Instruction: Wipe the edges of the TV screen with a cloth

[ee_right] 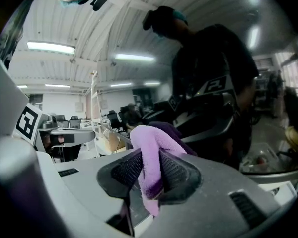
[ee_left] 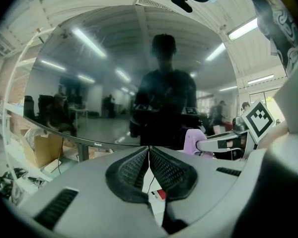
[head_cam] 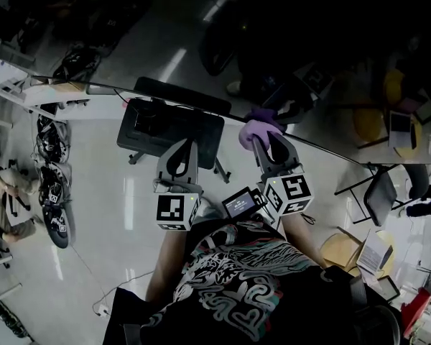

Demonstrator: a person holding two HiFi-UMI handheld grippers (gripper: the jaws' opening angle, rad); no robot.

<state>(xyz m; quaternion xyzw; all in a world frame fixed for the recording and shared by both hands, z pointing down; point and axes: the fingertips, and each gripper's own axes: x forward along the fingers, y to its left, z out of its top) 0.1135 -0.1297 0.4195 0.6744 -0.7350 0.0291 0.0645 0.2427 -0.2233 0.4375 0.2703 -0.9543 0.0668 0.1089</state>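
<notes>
a: two grippers, one cloth. which one does the wiping?
b: your right gripper (ee_right: 149,175). its jaws are clamped on the purple cloth (ee_right: 150,143), which sits right at the lower edge (head_cam: 330,154) of the tv screen (ee_left: 114,78). i can't tell whether it touches yet.
a: and the left gripper (ee_left: 149,158)?
b: its jaws are pressed together on nothing, just in front of the glass. i'd hold it clear of the panel.
a: how do i run the edge well?
b: lead with the cloth's bunched fold, not the jaw tips, so no hard plastic meets the glass. press lightly, follow the bezel in one even pass, and mind the stand (head_cam: 169,124) below.
</notes>
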